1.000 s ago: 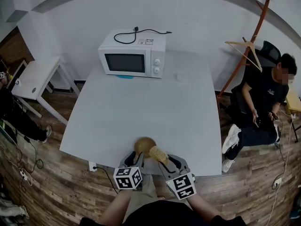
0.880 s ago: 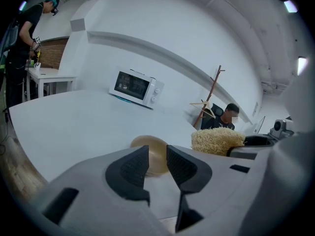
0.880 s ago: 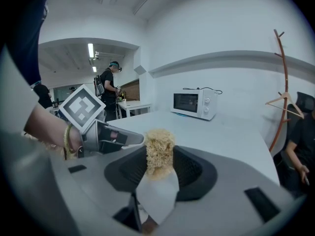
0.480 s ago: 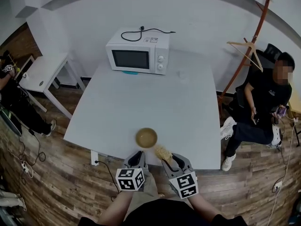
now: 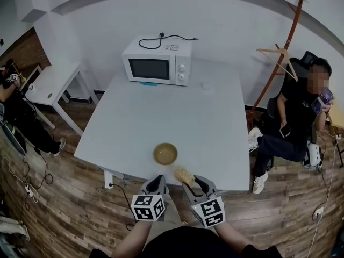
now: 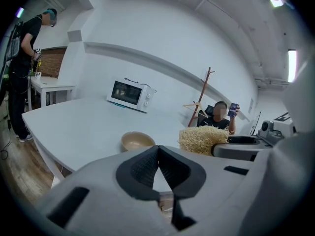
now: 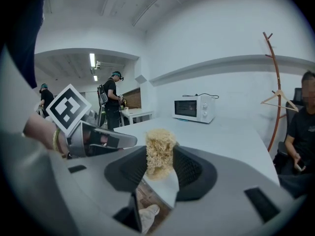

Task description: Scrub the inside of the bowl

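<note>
bowl [image 5: 165,153] on the table [image 5: 137,123] near its front edge, microwave [image 5: 157,63] at the back.

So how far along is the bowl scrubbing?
Done: can't tell; the bowl sits free on the table. In hand: right gripper grips the scrubber, off the bowl; left gripper, jaws just closed, empty. Left: possibly scrubbing the inside.

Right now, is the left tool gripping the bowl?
No: the jaws of the left tool have just closed together on nothing, and the bowl sits on the table beyond them.
</note>
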The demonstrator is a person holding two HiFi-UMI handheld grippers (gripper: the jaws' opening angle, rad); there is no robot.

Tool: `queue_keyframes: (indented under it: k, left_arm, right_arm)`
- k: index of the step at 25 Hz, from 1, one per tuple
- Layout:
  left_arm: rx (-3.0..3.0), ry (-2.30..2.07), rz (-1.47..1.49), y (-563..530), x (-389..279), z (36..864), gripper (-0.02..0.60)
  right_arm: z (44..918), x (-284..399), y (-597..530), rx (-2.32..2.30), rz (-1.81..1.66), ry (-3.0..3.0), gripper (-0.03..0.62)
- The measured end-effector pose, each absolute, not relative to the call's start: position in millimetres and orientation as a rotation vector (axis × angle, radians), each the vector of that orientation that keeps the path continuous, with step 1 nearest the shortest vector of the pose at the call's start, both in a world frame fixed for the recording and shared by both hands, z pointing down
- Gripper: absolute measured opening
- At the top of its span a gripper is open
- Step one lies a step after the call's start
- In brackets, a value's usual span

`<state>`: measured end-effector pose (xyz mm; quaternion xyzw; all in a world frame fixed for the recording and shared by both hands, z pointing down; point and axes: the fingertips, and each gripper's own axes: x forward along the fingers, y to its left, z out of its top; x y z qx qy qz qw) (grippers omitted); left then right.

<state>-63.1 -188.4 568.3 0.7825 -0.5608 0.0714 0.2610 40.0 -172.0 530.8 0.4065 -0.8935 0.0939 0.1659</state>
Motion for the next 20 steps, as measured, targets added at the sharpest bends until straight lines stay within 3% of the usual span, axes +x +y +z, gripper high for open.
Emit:
queue_keyframes:
  k: [20]
  left_arm:
    - [2.125,-1.523,0.181,-175,-43,562,0.018]
  right_arm:
    - [523,52,-164,1.131,0.181,-2.556,0.163]
